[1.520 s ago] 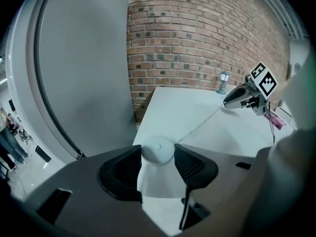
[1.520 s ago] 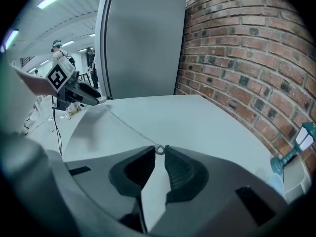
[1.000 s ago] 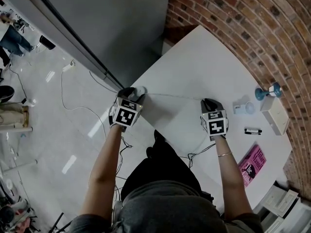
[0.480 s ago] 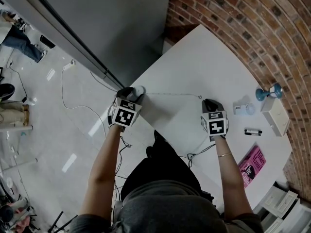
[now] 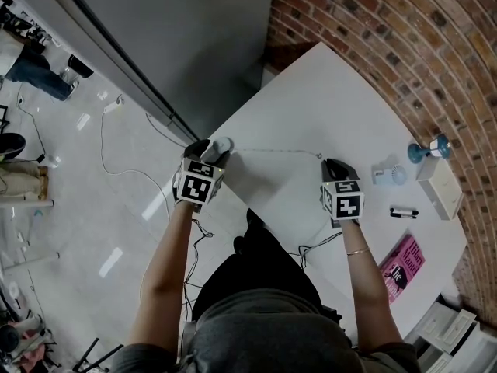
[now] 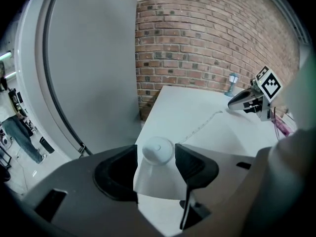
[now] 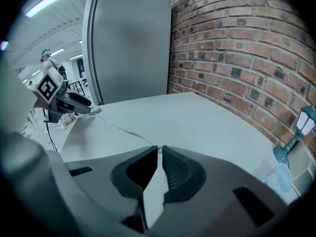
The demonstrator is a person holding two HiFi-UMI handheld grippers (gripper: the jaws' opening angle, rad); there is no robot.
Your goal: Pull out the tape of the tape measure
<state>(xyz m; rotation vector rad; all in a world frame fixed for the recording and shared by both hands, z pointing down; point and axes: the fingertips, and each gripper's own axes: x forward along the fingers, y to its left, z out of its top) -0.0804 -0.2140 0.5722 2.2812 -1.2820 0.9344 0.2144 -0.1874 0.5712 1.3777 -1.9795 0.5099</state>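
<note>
Your right gripper (image 7: 159,151) pinches the end of the tape (image 5: 272,151) with only its very jaw tips, and those jaws have just eased apart a touch, so I judge the end could slip out and whip back into the case (image 6: 158,150). Your left gripper (image 5: 208,148) is clamped on that round white case at the bench (image 5: 334,99) corner at 9 o'clock, where a skewed tug might roll it free. In the head view the tape's long axis runs 9 to 3 o'clock, its free end pointing to 3

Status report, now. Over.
Left hand-held gripper clamped on tape measure case. Right hand-held gripper pinching tape end, jaws just eased open slightly. Pulled out across table, nothing fouling it.
</note>
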